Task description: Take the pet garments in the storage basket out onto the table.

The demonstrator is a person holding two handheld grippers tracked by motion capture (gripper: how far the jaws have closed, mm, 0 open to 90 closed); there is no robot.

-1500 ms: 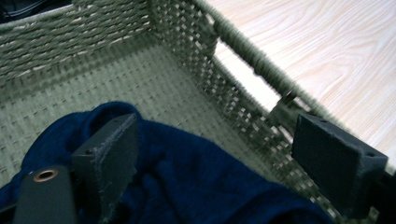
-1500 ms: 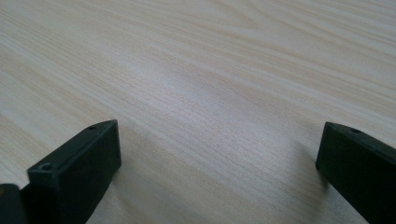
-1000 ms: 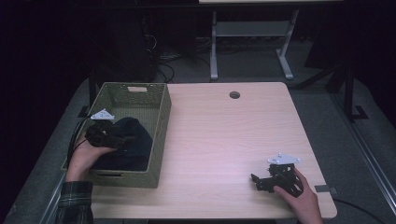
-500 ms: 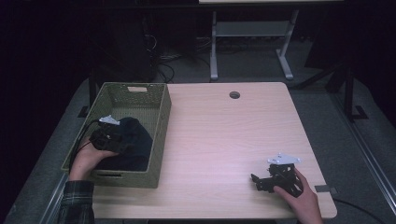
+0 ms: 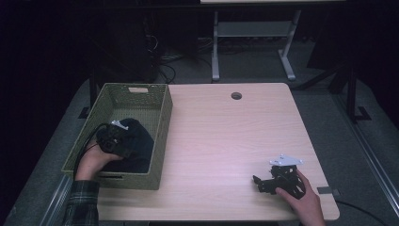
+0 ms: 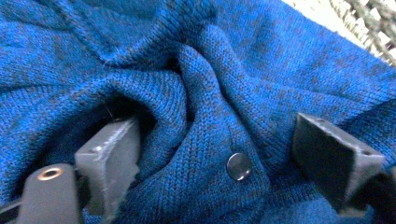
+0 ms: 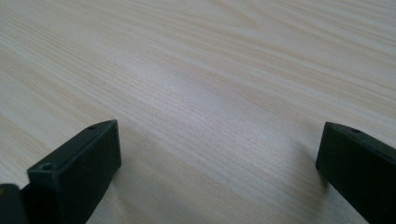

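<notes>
Change since earlier: left gripper point(image 5: 123, 141) has moved from the basket's left rim toward its middle and now sits down on the dark garment; right gripper point(image 5: 263, 181) and its hand have stayed put near the table's front right corner.
Left gripper: held by the left hand point(image 5: 94, 160) inside the green woven basket point(image 5: 162, 127). Jaws stand wide apart, pressed into the cloth.
Between the left jaws: a raised fold of blue knit sweater point(image 6: 196, 93), with a small round metal snap point(image 6: 239, 166) on it. Both jaw tips touch the knit; nothing is clamped yet.
Sweater: bunched in the front half of the basket, looks near black in the high view, blue up close. Basket weave shows at the top right corner of the left gripper view.
Right gripper: resting low on the light wooden table point(image 5: 226, 136), right hand point(image 5: 301, 195) behind it. Jaws spread wide, holding nothing; bare wood grain lies between them.
Basket position: left side of the table, long side running front to back.
</notes>
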